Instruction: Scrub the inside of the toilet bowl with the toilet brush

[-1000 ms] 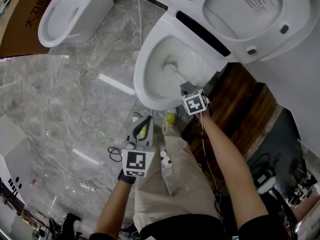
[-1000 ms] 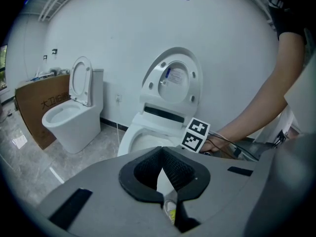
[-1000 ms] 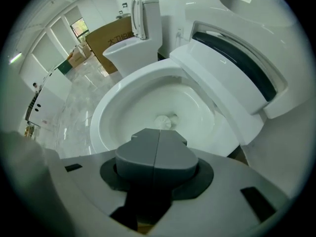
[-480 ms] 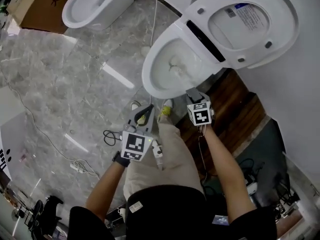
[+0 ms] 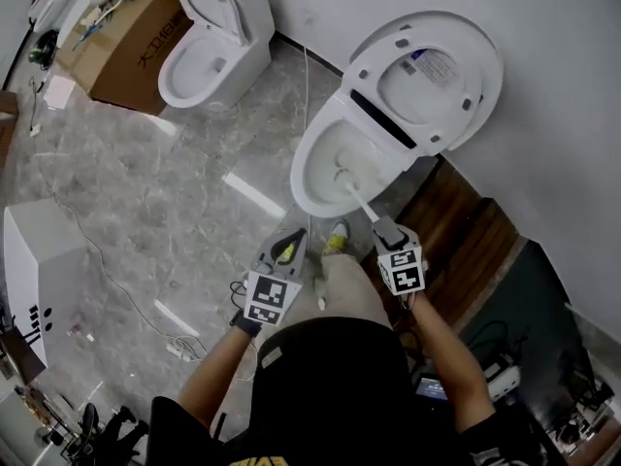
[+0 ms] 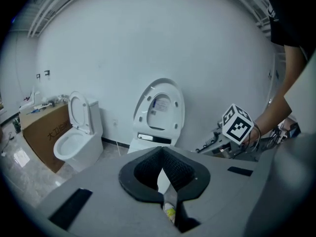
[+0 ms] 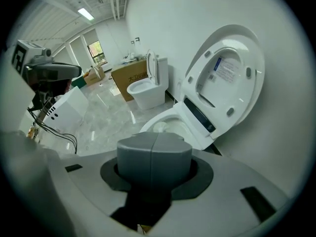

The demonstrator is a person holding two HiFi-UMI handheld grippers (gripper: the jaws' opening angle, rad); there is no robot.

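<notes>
The white toilet bowl (image 5: 303,178) stands with its lid (image 5: 432,76) raised against the wall. The toilet brush (image 5: 343,176) has its white head inside the bowl, and its thin white handle slants back to my right gripper (image 5: 381,229). That gripper is shut on the handle, just outside the bowl's near rim. In the right gripper view the jaws (image 7: 154,154) are pressed together and hide the handle; the bowl (image 7: 160,126) lies beyond them. My left gripper (image 5: 293,238) hangs left of the bowl over the floor, shut and empty, its tips (image 6: 160,153) touching.
A second toilet (image 5: 209,51) and a cardboard box (image 5: 126,47) stand at the far left wall. A white cabinet (image 5: 44,250) and floor cables (image 5: 116,284) lie to my left. A dark wooden strip (image 5: 471,236) runs right of the bowl. My yellow shoe (image 5: 336,233) is near the bowl's base.
The head view has pulled back, so the toilet looks smaller and farther. My right gripper drew back from the rim with the brush head still in the bowl. The left gripper stays shut.
</notes>
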